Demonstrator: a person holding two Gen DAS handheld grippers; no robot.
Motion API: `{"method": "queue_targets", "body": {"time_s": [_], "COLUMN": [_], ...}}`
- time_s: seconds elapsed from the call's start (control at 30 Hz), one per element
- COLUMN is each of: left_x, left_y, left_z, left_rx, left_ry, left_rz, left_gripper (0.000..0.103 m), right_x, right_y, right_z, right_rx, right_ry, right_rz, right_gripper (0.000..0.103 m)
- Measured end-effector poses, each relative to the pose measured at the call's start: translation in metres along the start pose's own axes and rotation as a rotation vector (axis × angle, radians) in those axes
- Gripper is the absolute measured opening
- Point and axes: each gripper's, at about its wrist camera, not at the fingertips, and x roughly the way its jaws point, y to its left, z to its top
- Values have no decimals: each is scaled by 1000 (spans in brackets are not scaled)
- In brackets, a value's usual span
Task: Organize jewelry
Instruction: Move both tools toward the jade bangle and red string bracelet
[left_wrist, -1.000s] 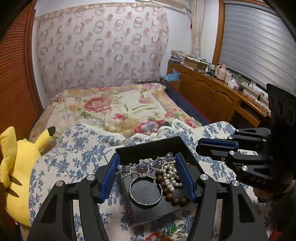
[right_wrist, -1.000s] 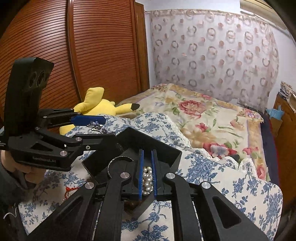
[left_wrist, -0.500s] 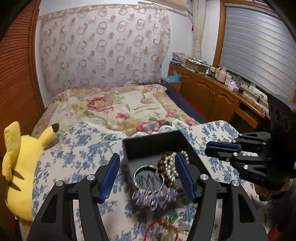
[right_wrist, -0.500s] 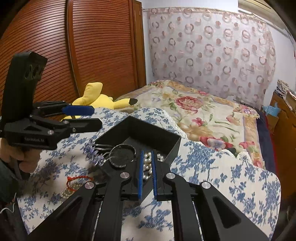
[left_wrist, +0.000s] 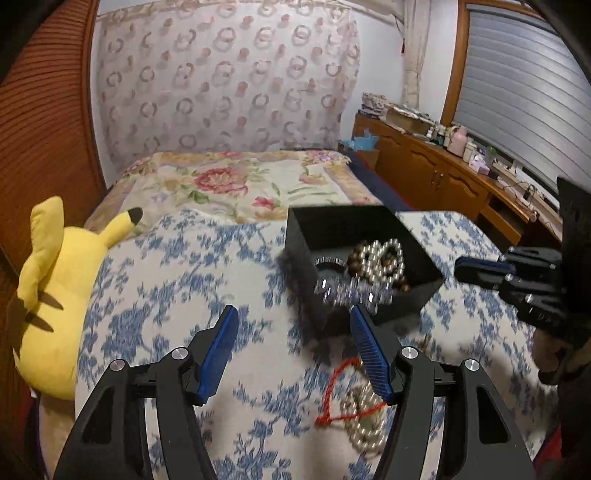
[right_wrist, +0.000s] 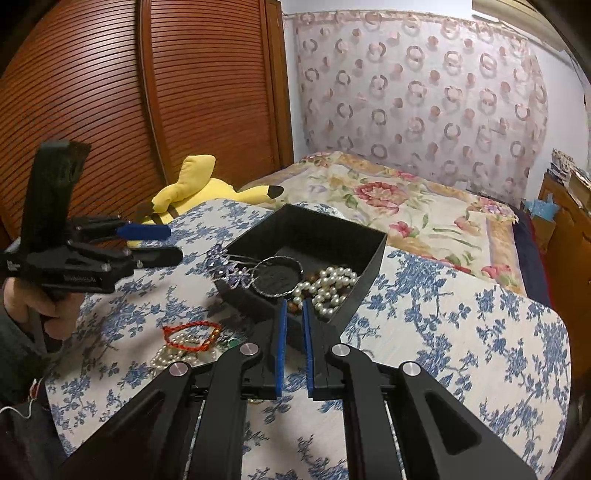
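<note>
1. One black box (right_wrist: 364, 254) is all I have for a container; it sits open-topped on the blue-flowered cloth (right_wrist: 461, 332), with no lid in my views
2. Inside it I count three things lying on the floor of the box: a strand of white pearls (right_wrist: 328, 286), a brown bead bracelet (left_wrist: 397, 264) tucked among the pearls, and a dark round bangle (right_wrist: 277, 275)
3. One purple crystal piece (right_wrist: 229, 267) is draped over the near-left wall of the box, partly in, partly hanging outside
4. Two loose items lie outside on the cloth, just beside the box: a red cord bracelet (right_wrist: 192, 334) and a second pearl strand (right_wrist: 171, 354) under it; a small green spot shows next to them, too small for me to name
5. My left gripper (left_wrist: 291, 325) has its jaws spread wide with nothing between the pads, only cloth showing below; its right finger overlaps the red cord in my view
6. My right gripper (right_wrist: 293, 308) has its pads drawn nearly together and empty, tips at the near edge of the box
7. One yellow plush toy (left_wrist: 48, 295) lies at the cloth's far left edge
</note>
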Motion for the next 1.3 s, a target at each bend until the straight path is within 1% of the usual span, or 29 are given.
{"method": "queue_targets", "body": {"time_s": [0.07, 0.2, 0.3, 0.37, 0.47, 0.7, 0.83, 0.9, 1.0, 1.07, 1.1, 1.17, 1.2, 1.3], "left_x": [2, 7, 10, 10, 10, 8, 12, 14, 21, 23, 22, 17, 15, 5], "left_y": [1, -1, -6, -10, -19, -38, -48, -52, -56, -55, -55, -52, -51, -46], "left_z": [-11, -29, -44, -51, -56, -53, -52, -52, -51, -52, -52, -52, -51, -51], "left_rx": [-2, 1, 6, 9, 24, 58, 93, 109, 127, 128, 126, 111, 106, 95], "left_ry": [20, 59, 95, 105, 107, 92, 96, 100, 113, 124, 122, 111, 105, 84], "left_rz": [0, -15, -47, -71, -100, -142, -134, -125, -100, -102, -99, -116, -120, -116], "left_gripper": [63, 63, 63, 63, 58, 58, 58, 52, 38, 18, 15, 5, 2, 2], "right_x": [0, 4, 9, 11, 14, 11, 8, 7, 5, 4, 3, 1, 0, -1], "right_y": [3, 13, 20, 23, 23, 21, 19, 20, 22, 24, 26, 29, 31, 39], "right_z": [-4, -14, -22, -27, -35, -45, -49, -51, -54, -56, -57, -58, -59, -60], "right_rx": [4, 5, 4, 4, 18, 30, 34, 37, 36, 32, 31, 28, 25, 19], "right_ry": [6, 28, 48, 57, 71, 84, 84, 85, 87, 88, 88, 86, 85, 85], "right_rz": [9, 28, 40, 44, 45, 37, 34, 35, 35, 34, 35, 36, 37, 46], "right_gripper": [10, 10, 10, 10, 10, 10, 10, 10, 10, 10, 10, 10, 10, 10]}}
